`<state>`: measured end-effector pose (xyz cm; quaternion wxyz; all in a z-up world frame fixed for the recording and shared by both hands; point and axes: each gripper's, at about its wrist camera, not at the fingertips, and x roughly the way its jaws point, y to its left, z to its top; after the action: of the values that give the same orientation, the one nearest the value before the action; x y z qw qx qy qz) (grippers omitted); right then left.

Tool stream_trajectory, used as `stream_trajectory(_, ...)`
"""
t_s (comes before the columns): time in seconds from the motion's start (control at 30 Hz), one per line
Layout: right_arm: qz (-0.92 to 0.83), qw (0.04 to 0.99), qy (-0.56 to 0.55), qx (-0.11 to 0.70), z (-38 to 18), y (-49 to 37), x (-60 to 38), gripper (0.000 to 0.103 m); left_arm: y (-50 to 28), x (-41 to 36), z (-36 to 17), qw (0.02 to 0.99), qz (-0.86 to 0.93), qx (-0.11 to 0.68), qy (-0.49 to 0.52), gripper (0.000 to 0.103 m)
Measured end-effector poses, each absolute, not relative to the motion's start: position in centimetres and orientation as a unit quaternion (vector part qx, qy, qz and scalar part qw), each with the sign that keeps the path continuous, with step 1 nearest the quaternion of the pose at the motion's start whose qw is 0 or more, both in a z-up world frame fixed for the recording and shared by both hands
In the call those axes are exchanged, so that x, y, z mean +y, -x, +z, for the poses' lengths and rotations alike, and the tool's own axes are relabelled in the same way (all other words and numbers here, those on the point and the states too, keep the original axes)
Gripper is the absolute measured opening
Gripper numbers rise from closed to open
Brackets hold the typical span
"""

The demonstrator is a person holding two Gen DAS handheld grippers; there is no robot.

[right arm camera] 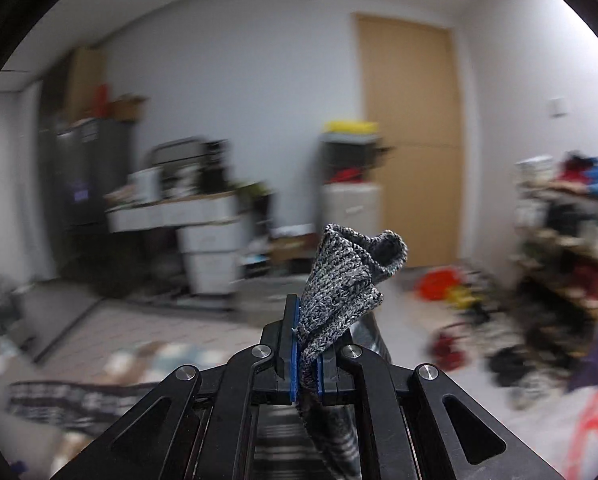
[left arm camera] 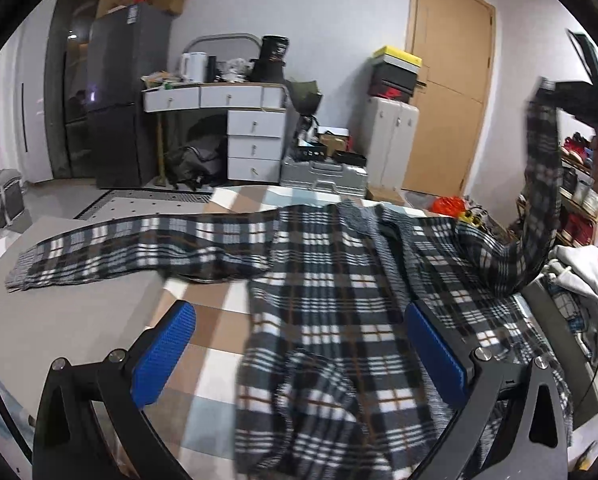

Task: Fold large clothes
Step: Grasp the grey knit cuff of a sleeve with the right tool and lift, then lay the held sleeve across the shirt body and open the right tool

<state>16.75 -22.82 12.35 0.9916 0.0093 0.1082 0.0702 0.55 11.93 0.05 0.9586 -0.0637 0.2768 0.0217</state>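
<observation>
While blue ribbed fingers [right arm camera: 297,354] pinch its knit cuff [right arm camera: 347,280], the plaid sweater [left arm camera: 339,280] drapes.

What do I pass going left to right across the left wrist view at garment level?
Flat sleeve → plaid sweater body → lifted sleeve pinched by the right gripper → white garment pile.

1. The plaid garment [left arm camera: 323,264] is soft woven cloth, matt, with a slightly fuzzy surface.
2. Its cuff [right arm camera: 347,280] is coarse grey rib-knit.
3. The left hand-held gripper [left arm camera: 299,354] has matt black plastic arms, shiny metal pins and blue pads [left arm camera: 435,356] with a fine rough texture.
4. The checked bed cover [left arm camera: 215,320] is smooth matt cloth.
5. The door [left arm camera: 447,80] is smooth, satin wood.
</observation>
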Motion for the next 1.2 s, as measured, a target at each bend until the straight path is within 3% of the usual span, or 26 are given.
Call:
stream_trajectory(0.27, 0.299, 0.93, 0.061, 0.207, 0.7, -20.3, -4.1, 0.005, -0.4, 15.5, 0.0, 0.955, 0.058, 0.269, 0.114, 0.102)
stream_trajectory(0.43, 0.344, 0.874, 0.124, 0.319, -9.2, -22.9, 3.8, 0.006, 0.0, 18.0, 0.3, 0.956, 0.072, 0.244, 0.147, 0.102)
stream_trajectory(0.6, 0.34, 0.842, 0.138, 0.395, -15.1, -23.9, 7.0, 0.01, -0.3, 19.2, 0.0, 0.952, 0.069, 0.249, 0.163, 0.102)
stream_trajectory(0.63, 0.339, 0.838, 0.126, 0.408, -15.6, -24.0, 6.8, 0.018, -0.3, 19.4, -0.1, 0.952, 0.068, 0.248, 0.168, 0.102)
stream_trajectory(0.67, 0.345, 0.832, 0.112, 0.419, -15.8, -24.2, 6.4, 0.04, -0.3, 19.6, 0.0, 0.951, 0.067, 0.247, 0.171, 0.102)
stream_trajectory(0.73, 0.359, 0.818, 0.067, 0.445, -15.5, -24.1, 5.3, 0.066, -0.1, 19.9, 0.0, 0.952, 0.068, 0.243, 0.174, 0.102)
stream_trajectory(0.8, 0.379, 0.816, 0.026, 0.437, -15.0, -23.1, 3.3, 0.07, 0.0, 20.0, 0.0, 0.952, 0.069, 0.243, 0.173, 0.102)
stream_trajectory(0.83, 0.388, 0.811, 0.01, 0.437, -14.8, -22.7, 2.4, 0.079, -0.1, 20.0, 0.0, 0.952, 0.07, 0.244, 0.172, 0.102)
stream_trajectory(0.87, 0.392, 0.811, -0.012, 0.434, -14.4, -22.0, 1.0, 0.082, -0.1, 19.9, -0.1, 0.952, 0.07, 0.245, 0.171, 0.102)
stream_trajectory(1.0, 0.397, 0.818, -0.069, 0.41, -12.4, -18.6, -4.7, 0.083, -0.2, 19.7, -0.3, 0.952, 0.075, 0.25, 0.161, 0.102)
stream_trajectory(1.13, 0.393, 0.832, -0.126, 0.371, -10.8, -14.0, -10.4, 0.095, -0.7, 19.7, -0.7, 0.95, 0.086, 0.263, 0.146, 0.102)
stream_trajectory(1.2, 0.386, 0.844, -0.153, 0.34, -10.2, -11.5, -13.2, 0.097, -1.3, 19.9, -1.2, 0.947, 0.083, 0.275, 0.145, 0.102)
